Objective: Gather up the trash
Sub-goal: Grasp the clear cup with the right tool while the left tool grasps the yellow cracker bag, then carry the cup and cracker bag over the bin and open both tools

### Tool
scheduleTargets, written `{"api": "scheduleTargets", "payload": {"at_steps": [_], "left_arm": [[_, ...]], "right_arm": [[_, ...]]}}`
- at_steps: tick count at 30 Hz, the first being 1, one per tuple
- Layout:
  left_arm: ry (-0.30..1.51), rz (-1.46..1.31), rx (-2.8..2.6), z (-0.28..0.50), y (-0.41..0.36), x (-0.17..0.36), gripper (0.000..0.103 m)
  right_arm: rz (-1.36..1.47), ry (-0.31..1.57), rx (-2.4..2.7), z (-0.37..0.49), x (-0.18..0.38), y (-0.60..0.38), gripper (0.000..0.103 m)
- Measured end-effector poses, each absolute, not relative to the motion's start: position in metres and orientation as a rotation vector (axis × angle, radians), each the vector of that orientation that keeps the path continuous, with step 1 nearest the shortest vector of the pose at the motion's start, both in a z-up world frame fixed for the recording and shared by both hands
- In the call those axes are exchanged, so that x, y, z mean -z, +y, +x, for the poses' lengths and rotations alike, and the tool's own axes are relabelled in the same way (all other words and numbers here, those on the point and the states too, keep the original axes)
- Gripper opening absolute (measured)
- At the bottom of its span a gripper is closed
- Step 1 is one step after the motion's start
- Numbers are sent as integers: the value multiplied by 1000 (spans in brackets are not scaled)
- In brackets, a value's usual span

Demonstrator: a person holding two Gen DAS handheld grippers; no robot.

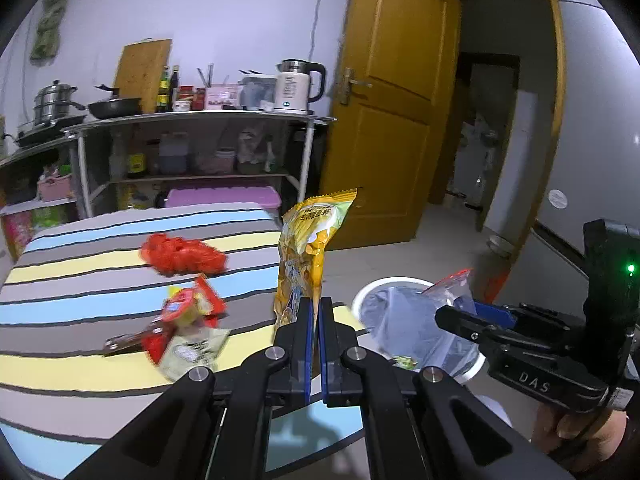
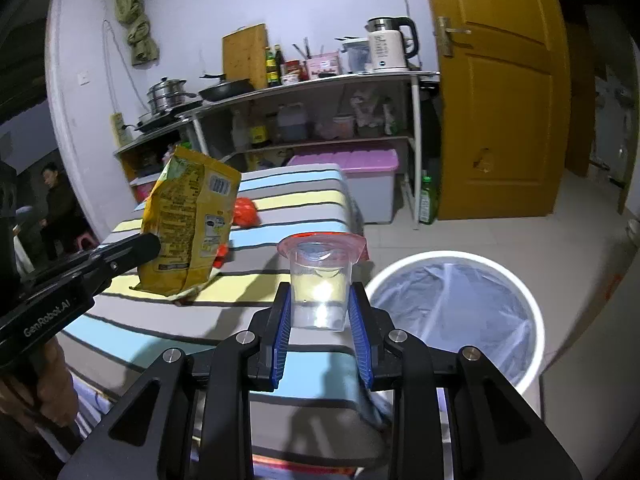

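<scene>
Left wrist view: the left gripper [image 1: 316, 312] pinches a yellow snack bag [image 1: 306, 248] upright between clenched fingers; more wrappers [image 1: 188, 320] lie left of them on the striped bench [image 1: 80, 248]. Best to swing it right over the white bin [image 1: 400, 282] before letting go.

Right wrist view: the right gripper [image 2: 320, 308] clasps a clear cup [image 2: 319, 280] by its sides, the bin [image 2: 532, 308] just right of the fingers. Kitchen shelves and a yellow door stand beyond.

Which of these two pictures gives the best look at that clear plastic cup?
The right wrist view: the clear cup sits centred and sharp between the right gripper fingers. In the left wrist view it appears sideways, blurred, near the white bin.
</scene>
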State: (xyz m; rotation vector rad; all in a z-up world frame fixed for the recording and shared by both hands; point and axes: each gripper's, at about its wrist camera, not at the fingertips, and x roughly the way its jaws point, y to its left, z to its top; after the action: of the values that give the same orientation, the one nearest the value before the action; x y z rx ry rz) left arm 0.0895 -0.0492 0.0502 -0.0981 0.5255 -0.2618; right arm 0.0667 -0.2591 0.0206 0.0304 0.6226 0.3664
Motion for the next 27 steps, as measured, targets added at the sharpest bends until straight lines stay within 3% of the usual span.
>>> {"api": "scheduleTargets", "payload": {"at_steps": [27], "left_arm": [[583,-44,471,141,-154,-35,2]], "right_arm": [[122,675,-210,94,2,-340,29]]}}
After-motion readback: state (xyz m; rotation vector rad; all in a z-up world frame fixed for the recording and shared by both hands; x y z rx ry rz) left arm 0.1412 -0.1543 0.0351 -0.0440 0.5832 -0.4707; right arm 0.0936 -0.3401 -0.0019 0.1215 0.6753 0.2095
